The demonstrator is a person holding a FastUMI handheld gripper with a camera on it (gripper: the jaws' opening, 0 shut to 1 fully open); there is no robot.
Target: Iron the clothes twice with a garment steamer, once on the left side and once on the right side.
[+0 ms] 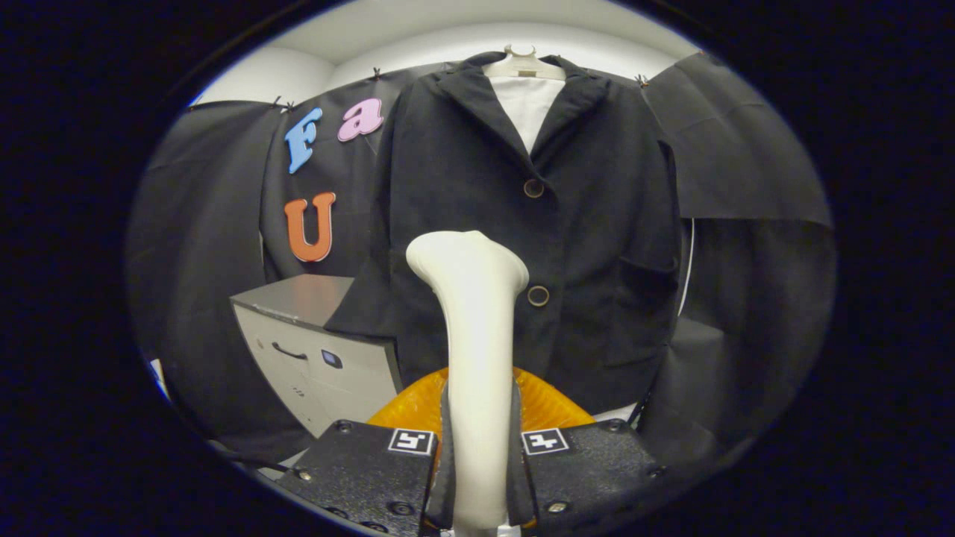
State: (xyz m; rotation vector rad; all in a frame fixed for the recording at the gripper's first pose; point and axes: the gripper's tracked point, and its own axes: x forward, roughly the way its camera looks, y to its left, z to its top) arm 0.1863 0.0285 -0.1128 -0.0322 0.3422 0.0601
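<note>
Garment steamer, gripper view: cream-white plastic body, smooth and matte, with a narrow upright handle that widens at the top into a flared, rounded head. The head stands in front of the jacket's lower half, just beside the lower button, and hides part of the left front panel. Whether head and cloth touch cannot be told. An orange translucent ribbed part sits behind the handle, low down, just above the gripper's blocks.

Gripper: both fingers press against the handle from either side, clamped on it; the handle rises straight up between them.

Jacket: black, matte weave, notched lapels, two brown buttons down the front, a pocket on one side. It hangs on a pale hanger against the dark cloth wall, with white fabric showing in the open collar. The front lies fairly flat.

Beyond the fingers and beside the jacket's hem stands a grey cabinet with a dark handle on its face; one jacket corner overlaps its top.
</note>
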